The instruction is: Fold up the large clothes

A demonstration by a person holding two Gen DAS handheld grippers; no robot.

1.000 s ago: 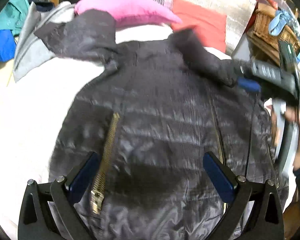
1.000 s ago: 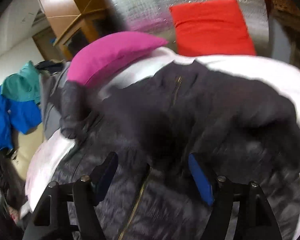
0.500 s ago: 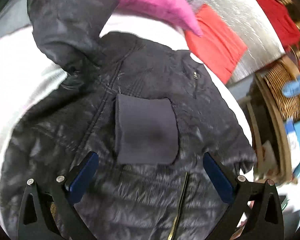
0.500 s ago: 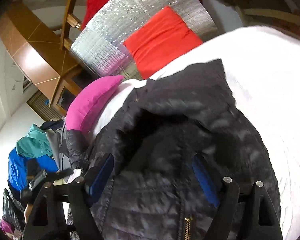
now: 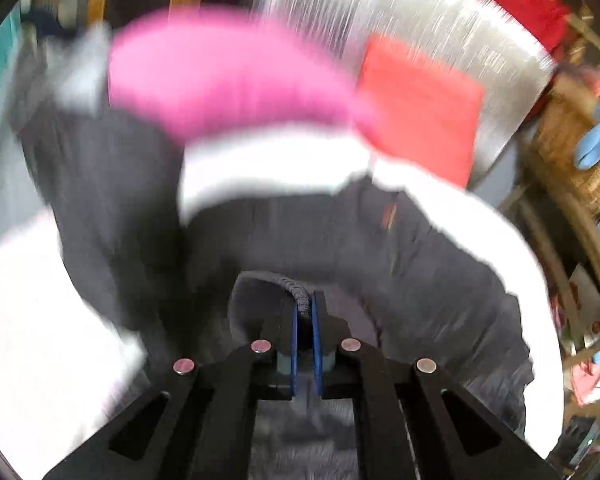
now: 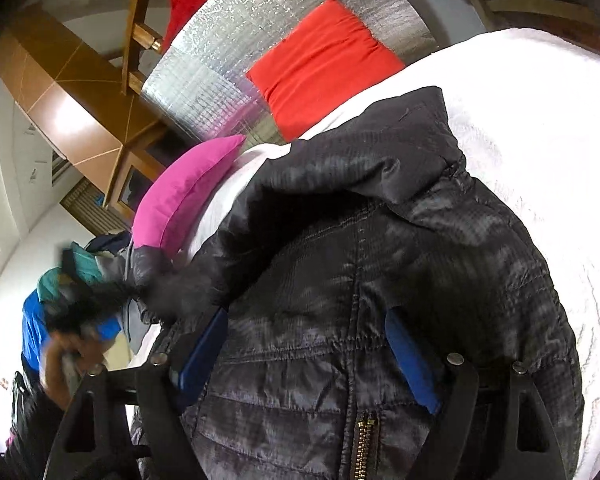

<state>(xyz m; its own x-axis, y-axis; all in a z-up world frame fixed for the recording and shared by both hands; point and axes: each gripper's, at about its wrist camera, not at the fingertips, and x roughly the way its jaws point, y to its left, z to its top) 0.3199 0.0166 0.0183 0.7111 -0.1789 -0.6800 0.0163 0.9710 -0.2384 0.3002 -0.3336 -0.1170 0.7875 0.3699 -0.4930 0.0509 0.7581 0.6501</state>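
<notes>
A black quilted jacket lies on a white bed; it also shows, blurred, in the left wrist view. My left gripper is shut on the jacket's grey ribbed cuff, pinched between its blue pads. The left gripper appears blurred at the jacket's left side in the right wrist view. My right gripper is open, its blue pads spread over the jacket's front above the gold zipper.
A pink pillow and a red pillow lie at the head of the bed against a silver foil panel. Blue and teal clothes are piled at the left. Wicker baskets stand at the right.
My left gripper has closed on the grey cuff and is moving fast, blurring its view. My right gripper stays open and has moved in closer over the jacket.
</notes>
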